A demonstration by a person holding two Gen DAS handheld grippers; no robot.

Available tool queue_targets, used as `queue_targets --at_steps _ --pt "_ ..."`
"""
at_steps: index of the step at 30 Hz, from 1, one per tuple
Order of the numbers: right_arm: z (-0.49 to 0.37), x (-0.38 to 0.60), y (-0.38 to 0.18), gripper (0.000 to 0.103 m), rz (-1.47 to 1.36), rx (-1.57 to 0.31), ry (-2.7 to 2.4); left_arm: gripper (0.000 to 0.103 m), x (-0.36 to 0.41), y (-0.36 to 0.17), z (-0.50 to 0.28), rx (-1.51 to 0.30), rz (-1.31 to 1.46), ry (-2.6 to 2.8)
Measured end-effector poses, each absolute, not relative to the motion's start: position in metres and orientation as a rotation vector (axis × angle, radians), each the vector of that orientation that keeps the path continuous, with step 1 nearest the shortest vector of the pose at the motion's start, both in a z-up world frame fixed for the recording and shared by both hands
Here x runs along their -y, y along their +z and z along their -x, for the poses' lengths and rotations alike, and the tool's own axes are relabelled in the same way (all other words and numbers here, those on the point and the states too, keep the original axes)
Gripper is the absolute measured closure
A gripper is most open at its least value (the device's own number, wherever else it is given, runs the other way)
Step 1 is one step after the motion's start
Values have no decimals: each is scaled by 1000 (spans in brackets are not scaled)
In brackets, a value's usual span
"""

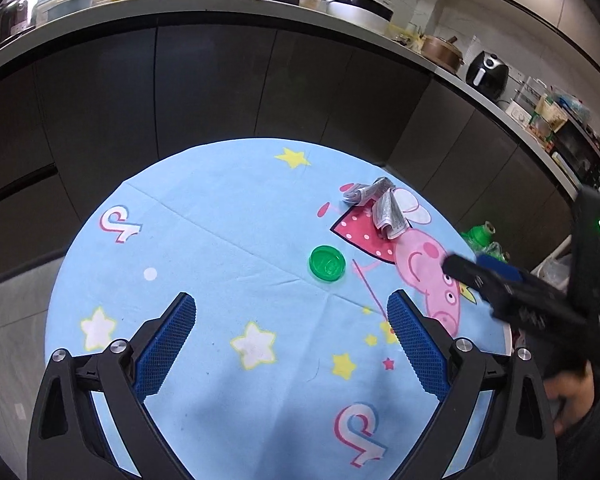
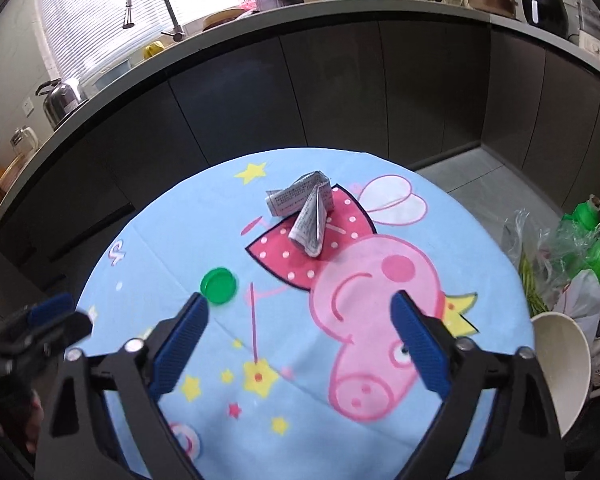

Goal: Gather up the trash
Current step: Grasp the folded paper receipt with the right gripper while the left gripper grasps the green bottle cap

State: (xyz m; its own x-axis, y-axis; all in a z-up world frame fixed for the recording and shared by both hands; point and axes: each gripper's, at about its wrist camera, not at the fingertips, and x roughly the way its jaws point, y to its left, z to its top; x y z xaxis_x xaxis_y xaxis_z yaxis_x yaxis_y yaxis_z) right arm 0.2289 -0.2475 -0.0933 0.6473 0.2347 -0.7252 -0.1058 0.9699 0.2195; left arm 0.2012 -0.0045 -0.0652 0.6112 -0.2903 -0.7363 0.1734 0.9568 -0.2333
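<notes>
Ribbed blue pads (image 2: 182,344) line the right gripper (image 2: 300,312), jaws wide and empty; left gripper (image 1: 292,320) likewise. Round green plastic lid (image 2: 219,280) lies flat at centre-left; folded printed paper (image 2: 304,210) stands crumpled at upper centre on the cartoon-printed blue tablecloth (image 2: 172,240).

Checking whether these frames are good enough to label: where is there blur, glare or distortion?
Left wrist view: the right tool is motion-smeared, the green cap and folded paper are sharp, and the counter edge bows from the fisheye. Right wrist view: the window is blown out, the left tool is blurred, and the paper is crisp.
</notes>
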Motion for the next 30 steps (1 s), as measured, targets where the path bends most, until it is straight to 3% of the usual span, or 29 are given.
queue_targets --at_steps 4,13,15,16,21,26,30 --pt "-262 239 -106 34 -153 -888 205 17 14 -73 -209 -884 106 -312" --pt "-308 237 -128 52 -177 -923 161 26 34 -89 -232 -922 44 -371" --pt "-313 241 -135 76 -190 -939 159 26 40 -92 -237 -928 28 -375" --pt "-313 245 -138 96 -201 -945 162 26 44 -93 -241 -932 19 -379" --pt "-295 263 -135 97 -243 -918 176 28 66 -103 -259 -949 -34 -381" --pt "-266 280 -132 97 -261 -901 170 39 85 -118 -277 -981 -93 -352" --pt "-250 285 -132 96 -262 -911 185 42 90 -130 -285 -1007 -120 -315"
